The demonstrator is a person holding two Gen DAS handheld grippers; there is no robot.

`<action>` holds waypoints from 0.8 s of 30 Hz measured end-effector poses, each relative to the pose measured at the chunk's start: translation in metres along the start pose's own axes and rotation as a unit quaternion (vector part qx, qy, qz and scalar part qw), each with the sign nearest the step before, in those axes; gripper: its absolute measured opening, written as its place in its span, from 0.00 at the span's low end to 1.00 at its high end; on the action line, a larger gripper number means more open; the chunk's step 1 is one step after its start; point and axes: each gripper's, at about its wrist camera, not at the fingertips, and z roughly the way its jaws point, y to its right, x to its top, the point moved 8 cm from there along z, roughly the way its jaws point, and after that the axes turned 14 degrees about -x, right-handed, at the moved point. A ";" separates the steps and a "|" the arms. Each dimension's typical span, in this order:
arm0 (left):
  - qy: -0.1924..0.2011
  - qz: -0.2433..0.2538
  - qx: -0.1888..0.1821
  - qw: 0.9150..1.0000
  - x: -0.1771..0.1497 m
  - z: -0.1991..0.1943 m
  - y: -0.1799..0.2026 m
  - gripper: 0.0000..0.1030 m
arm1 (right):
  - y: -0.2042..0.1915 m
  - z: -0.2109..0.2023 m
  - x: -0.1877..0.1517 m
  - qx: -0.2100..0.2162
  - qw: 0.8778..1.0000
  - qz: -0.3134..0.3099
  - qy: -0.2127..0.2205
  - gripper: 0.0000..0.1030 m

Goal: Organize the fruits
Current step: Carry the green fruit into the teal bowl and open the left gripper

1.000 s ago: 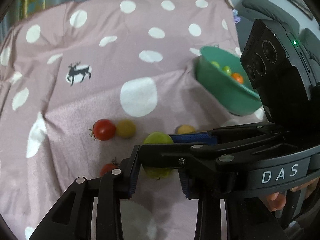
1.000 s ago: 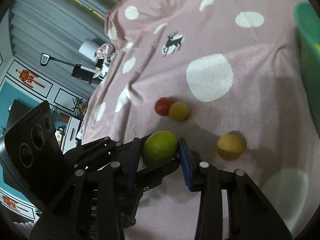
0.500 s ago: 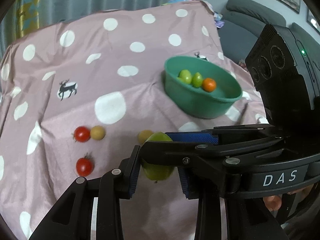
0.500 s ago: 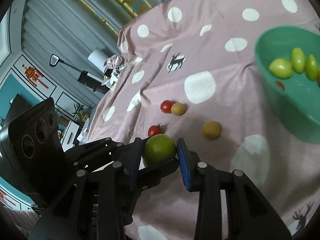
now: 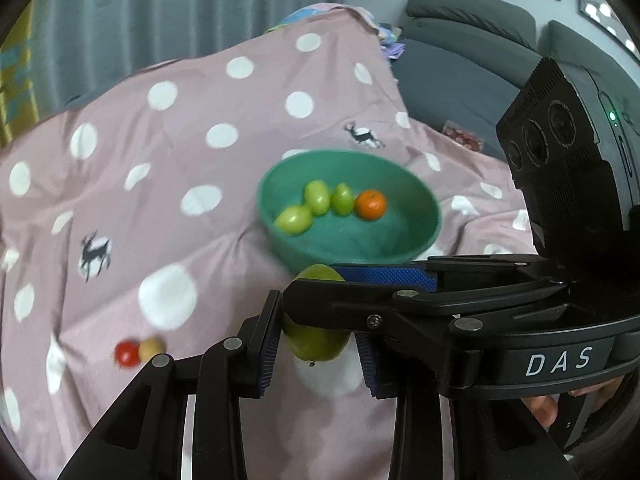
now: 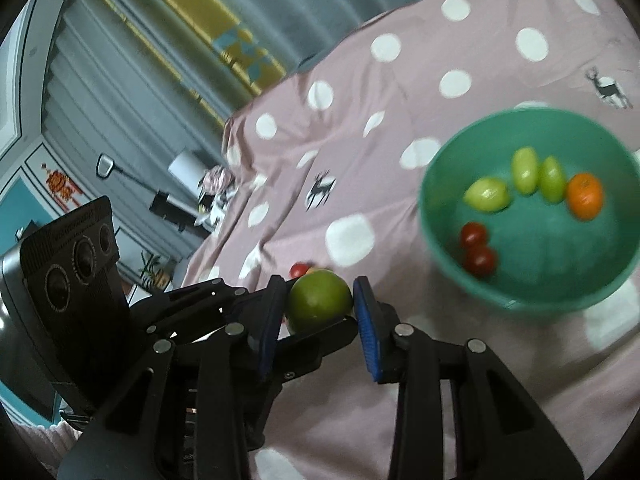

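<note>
Both the left claw point(image 5: 316, 340) and the right claw point(image 6: 320, 312) grasp one green fruit point(image 6: 319, 300), with the teal bowl point(image 6: 532, 292) just beyond them.

Light: dim, even indoor | Shadows: soft | Blur: motion smear on green bowl point(image 5: 348, 216), far cloth point(image 6: 360, 128) | Edges: fisheye curvature, black vignette

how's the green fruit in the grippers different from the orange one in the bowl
The green fruit is clamped between both grippers' pads, off the cloth; the orange fruit lies loose in the teal bowl. The green fruit stands alone, while the orange fruit touches a small green one. Colour differs: green against bright orange. Both are roundish and smooth.
</note>
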 end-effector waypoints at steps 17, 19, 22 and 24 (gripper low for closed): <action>-0.016 0.033 -0.063 0.997 0.066 0.082 0.026 0.35 | 0.088 -0.015 0.050 -0.051 0.996 0.058 0.051 0.34; -0.021 0.030 -0.064 0.997 0.066 0.089 0.025 0.35 | 0.096 -0.011 0.051 -0.054 0.995 0.068 0.046 0.35; -0.030 0.027 -0.059 0.997 0.061 0.097 0.023 0.35 | 0.102 -0.002 0.047 -0.055 0.995 0.078 0.032 0.35; -0.036 0.020 -0.050 0.998 0.056 0.099 0.018 0.35 | 0.104 0.000 0.044 -0.057 0.995 0.078 0.027 0.36</action>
